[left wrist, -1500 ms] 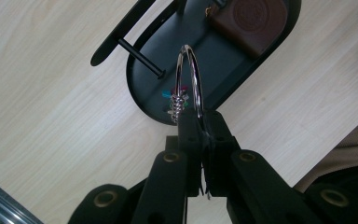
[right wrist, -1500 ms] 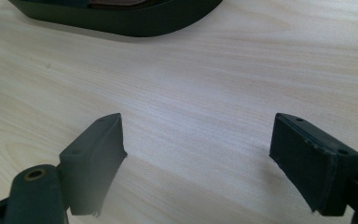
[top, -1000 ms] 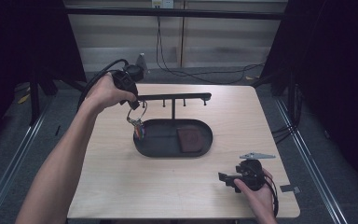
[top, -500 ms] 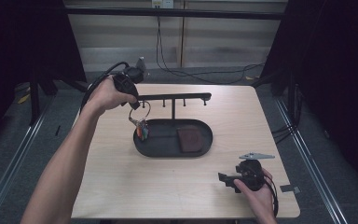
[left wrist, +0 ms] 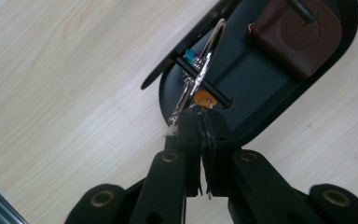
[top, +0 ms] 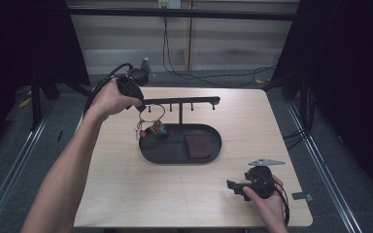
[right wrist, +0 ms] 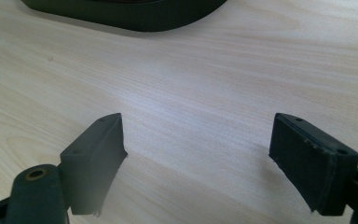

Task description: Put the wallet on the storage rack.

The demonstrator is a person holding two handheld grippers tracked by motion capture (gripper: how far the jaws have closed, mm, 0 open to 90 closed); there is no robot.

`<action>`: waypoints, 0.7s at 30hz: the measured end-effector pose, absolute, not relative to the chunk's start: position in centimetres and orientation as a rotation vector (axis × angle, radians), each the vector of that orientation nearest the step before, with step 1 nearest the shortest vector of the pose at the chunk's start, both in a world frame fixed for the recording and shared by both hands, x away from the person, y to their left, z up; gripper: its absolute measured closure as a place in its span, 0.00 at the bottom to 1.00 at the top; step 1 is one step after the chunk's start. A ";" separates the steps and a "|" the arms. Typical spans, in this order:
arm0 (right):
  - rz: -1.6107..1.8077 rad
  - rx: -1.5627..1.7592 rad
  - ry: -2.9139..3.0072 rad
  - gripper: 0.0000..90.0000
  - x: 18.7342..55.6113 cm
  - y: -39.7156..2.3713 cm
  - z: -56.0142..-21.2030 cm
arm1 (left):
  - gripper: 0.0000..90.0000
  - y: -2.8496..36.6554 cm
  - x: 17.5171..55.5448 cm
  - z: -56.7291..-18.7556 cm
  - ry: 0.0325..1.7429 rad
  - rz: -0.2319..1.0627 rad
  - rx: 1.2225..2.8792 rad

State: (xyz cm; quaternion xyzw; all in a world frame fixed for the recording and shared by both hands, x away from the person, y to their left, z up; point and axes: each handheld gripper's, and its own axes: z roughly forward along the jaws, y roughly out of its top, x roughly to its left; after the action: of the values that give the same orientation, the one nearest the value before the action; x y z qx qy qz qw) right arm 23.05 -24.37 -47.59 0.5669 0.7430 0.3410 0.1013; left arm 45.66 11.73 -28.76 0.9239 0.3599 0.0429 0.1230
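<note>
Over the last second the key ring [top: 155,114] has come up from the left end of the black oval tray [top: 148,150] and now hangs at the rack's crossbar [top: 194,101], its coloured keys [top: 153,130] dangling just above the tray's left end. In the left gripper view a peg [left wrist: 204,81] of the rack passes through the ring [left wrist: 200,70], so the hanging step looks nearly done; what seems left is to let go and check that the ring stays on the peg.

The left hand-held gripper [top: 141,108] is at the left end of the crossbar, with the forearm stretched up across the surface [top: 116,194]. Its jaws are clamped together on the ring's lower rim, as the left gripper view [left wrist: 199,122] shows. A brown leather wallet [top: 197,145] lies in the right half of the tray.

The right hand-held gripper [top: 237,185] rests low over the near right corner of the surface, well apart from the tray, unmoved over that second. Its jaws stand wide apart with nothing between them [right wrist: 198,158].
</note>
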 end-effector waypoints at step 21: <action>0.994 1.683 2.192 0.20 23.1 -24.3 -47.6 | 0.73 16.5 42.3 -29.2 1.048 -0.017 2.428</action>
State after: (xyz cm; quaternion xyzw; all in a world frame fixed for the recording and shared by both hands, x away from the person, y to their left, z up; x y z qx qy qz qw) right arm 23.09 -24.30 -47.60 0.5702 0.7424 0.3367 0.1020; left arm 42.30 16.52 -29.18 0.8900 0.3839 -0.0061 0.2459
